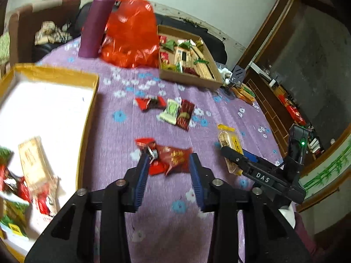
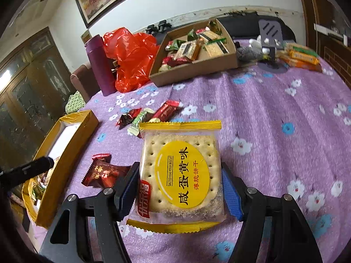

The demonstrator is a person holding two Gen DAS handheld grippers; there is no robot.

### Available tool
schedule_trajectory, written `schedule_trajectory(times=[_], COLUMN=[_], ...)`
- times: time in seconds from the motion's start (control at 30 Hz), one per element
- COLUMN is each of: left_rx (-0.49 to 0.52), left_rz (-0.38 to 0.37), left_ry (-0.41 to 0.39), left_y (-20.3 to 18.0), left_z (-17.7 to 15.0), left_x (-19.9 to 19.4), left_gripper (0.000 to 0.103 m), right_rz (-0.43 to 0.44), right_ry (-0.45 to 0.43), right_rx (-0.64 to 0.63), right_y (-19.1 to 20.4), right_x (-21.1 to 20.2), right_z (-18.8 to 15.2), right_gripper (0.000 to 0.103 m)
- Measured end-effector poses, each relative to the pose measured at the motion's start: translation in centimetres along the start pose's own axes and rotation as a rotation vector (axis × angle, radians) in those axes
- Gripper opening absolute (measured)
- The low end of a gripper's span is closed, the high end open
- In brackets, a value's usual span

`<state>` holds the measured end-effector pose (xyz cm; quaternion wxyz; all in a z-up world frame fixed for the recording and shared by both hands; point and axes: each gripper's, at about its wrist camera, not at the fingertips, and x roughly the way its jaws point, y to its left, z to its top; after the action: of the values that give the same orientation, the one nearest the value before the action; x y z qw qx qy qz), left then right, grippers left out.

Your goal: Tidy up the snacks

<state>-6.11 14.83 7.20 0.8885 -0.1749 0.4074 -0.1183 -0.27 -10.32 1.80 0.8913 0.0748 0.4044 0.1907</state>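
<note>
the step in hand looks like the pick-up of two loose snacks from the purple flowered tablecloth [image 2: 274, 114]. the right gripper [image 2: 179, 188] lies low over the cloth, and its blue padded fingers [image 2: 231, 199] stand on both sides of the square yellow-edged salted egg yolk biscuit packet [image 2: 181, 171]. they are about as wide as the packet, and it is not possible to tell if they already press it. the left gripper [image 1: 169, 171] points down at the dark red crinkled candy wrapper [image 1: 173, 157], with its fingers wide and the wrapper between their tips, not squeezed. both snacks lie near the front edge of the table. the next move probably calls for closing each pair, then carrying to the yellow-walled white tray [image 1: 87, 114] at the left edge, while the brown cardboard box [image 2: 195, 70] stands at the far edge.
</note>
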Motion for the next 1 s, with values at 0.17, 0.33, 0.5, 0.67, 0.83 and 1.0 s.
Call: schedule_trajectory(times=[0.17, 0.33, 0.5, 0.67, 0.83, 1.0], left_rx=[-0.064, -0.081, -0.095, -0.113, -0.152, -0.123], left_rz=[-0.032, -0.059, -0.069, -0.053, -0.021, -0.003], left_ry=[0.017, 0.026, 0.012, -0.072, -0.132, -0.106], left_y=[1.4, 1.7, 2.0, 3.7, 6.2, 6.7], left_z=[-1.4, -2.6, -2.7, -2.5, -2.8, -3.3], left_x=[-0.1, -0.4, -1.7, -5.3, -8.0, -8.0], left_gripper=[0.055, 0.057, 0.059, 0.067, 0.071, 0.072], right_rz=[-0.008, -0.02, -0.055, 0.024, 0.119, 0.12], right_ry=[0.009, -0.01, -0.024, -0.013, 0.021, 0.012], right_rx=[0.018, 0.004, -0.03, -0.046, -0.146, -0.172], right_y=[-0.2, 0.1, 0.9, 3.7, 10.0, 13.1], right_x=[-0.2, -0.6, -0.9, -2.2, -1.7, -1.0], right_z=[-0.9, -1.3, -1.4, -1.2, -0.8, -0.7], right_gripper=[0.07, 0.071, 0.07, 0.07, 0.07, 0.07])
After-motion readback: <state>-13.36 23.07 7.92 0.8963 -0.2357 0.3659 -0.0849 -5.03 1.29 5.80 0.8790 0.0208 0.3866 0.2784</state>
